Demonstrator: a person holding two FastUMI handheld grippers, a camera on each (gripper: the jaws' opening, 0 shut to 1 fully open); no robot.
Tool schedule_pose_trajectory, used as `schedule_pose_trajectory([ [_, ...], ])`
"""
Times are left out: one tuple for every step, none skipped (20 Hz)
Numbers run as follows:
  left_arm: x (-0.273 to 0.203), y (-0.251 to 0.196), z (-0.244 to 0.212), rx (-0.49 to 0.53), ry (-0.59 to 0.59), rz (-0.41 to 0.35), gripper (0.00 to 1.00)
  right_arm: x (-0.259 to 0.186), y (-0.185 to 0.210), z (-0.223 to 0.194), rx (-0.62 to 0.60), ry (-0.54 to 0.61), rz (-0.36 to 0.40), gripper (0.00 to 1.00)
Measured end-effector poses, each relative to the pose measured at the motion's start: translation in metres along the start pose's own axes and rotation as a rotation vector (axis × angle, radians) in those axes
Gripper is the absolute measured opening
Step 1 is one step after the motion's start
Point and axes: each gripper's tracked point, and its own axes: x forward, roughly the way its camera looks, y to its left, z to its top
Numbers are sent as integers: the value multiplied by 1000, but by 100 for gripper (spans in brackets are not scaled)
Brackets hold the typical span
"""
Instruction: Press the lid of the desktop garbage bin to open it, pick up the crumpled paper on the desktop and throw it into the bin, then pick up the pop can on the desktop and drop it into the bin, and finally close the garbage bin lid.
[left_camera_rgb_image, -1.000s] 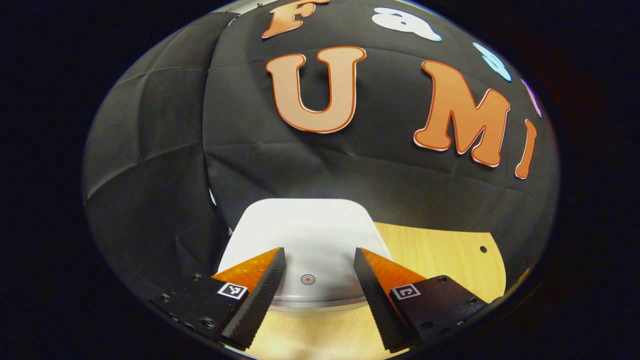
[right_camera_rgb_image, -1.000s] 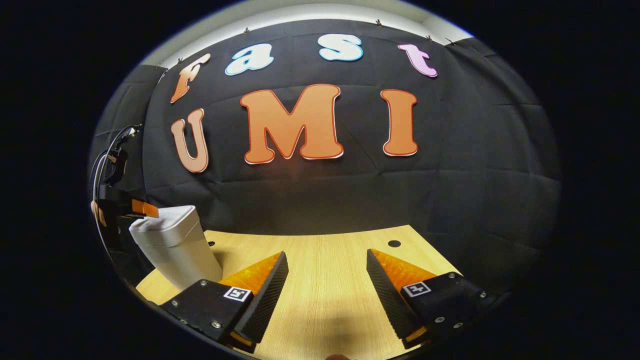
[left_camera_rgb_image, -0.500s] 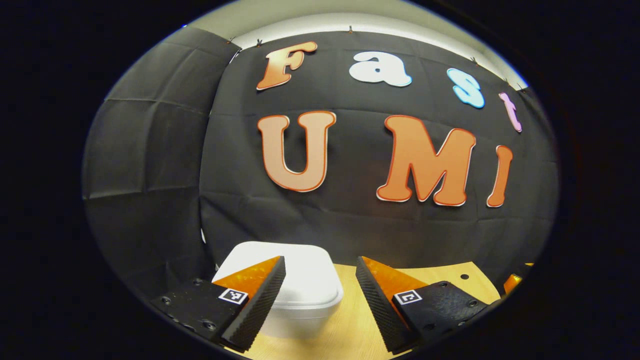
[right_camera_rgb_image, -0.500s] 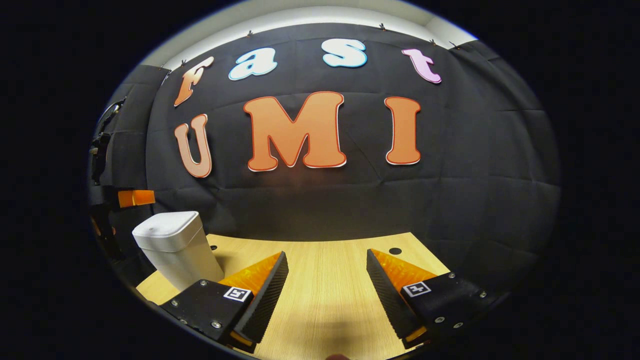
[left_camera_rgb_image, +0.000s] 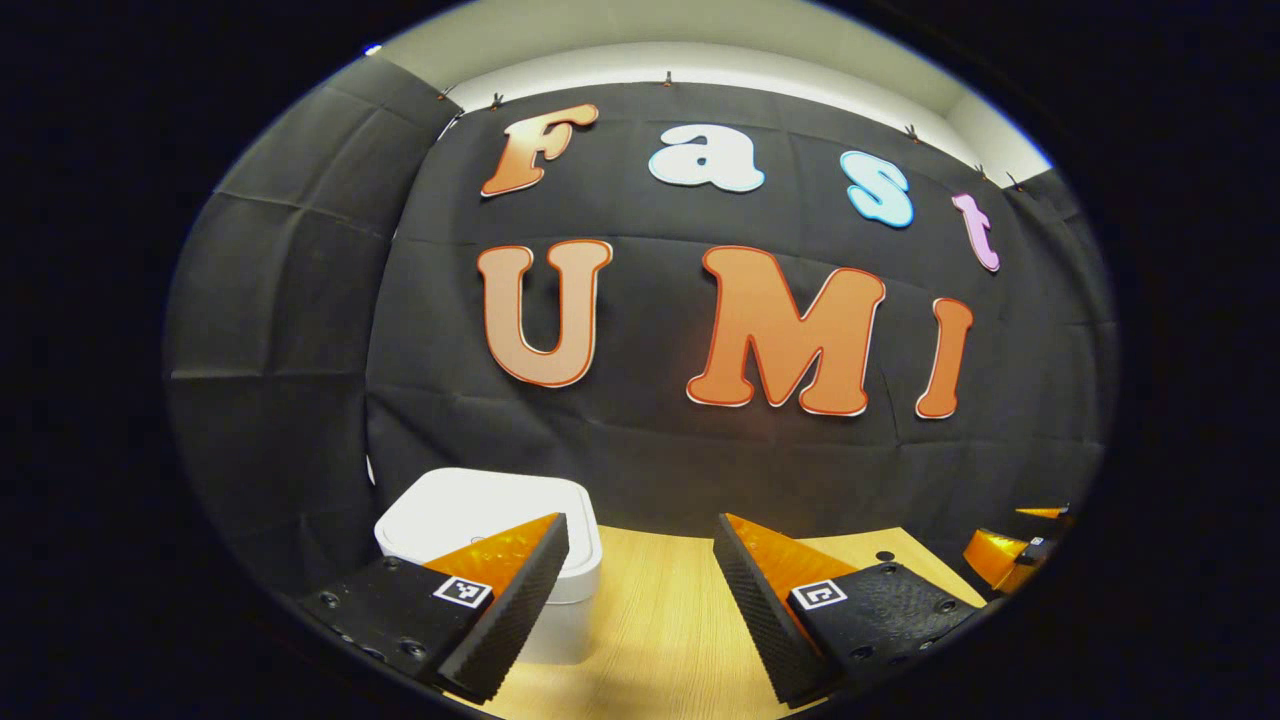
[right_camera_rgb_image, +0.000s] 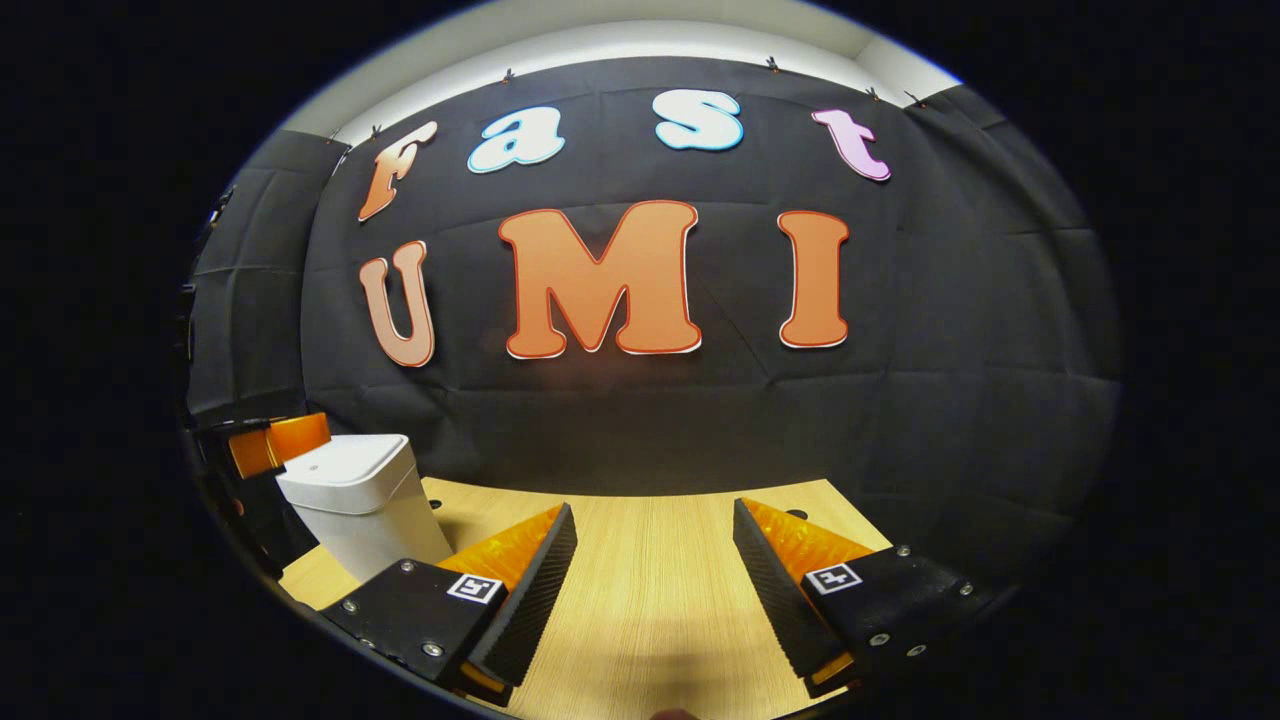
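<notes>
Left tongs (left_camera_rgb_image: 640, 590) apart, empty; a second ago over bin lid, now pulled back and raised. Bin (left_camera_rgb_image: 490, 545) white, lid down, at surface's (right_camera_rgb_image: 650, 600) left edge near back wall. Right tongs (right_camera_rgb_image: 655, 590) apart, empty, hovering over bare wood. Judgement: closing press done, task likely finished; paper and can presumably inside.

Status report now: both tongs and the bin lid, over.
Left tongs open, empty. Right tongs open, empty. Bin lid down. Nothing in the way.
</notes>
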Motion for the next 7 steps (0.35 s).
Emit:
schedule_pose_trajectory([
  [-2, -7, -1, 9, -1, -14, 93, -1, 0, 1, 3, -1, -1, 94],
  [-5, -13, -2, 17, -4, -25, 93, -1, 1, 3, 7, -4, 0, 94],
  [-8, -20, -2, 21, -10, -37, 93, -2, 0, 3, 7, -4, -3, 94],
  [-10, -24, -2, 20, -13, -50, 93, -2, 0, 2, 10, -5, -2, 94],
  [-13, -29, -3, 17, -11, -60, 92, -3, -1, 2, 10, -6, -3, 94],
  [-14, -34, -8, 16, -7, -72, 92, -4, -1, 1, 10, -5, -3, 94],
  [-15, -38, -10, 17, -3, -81, 92, -5, -1, 2, 11, -7, -4, 94],
])
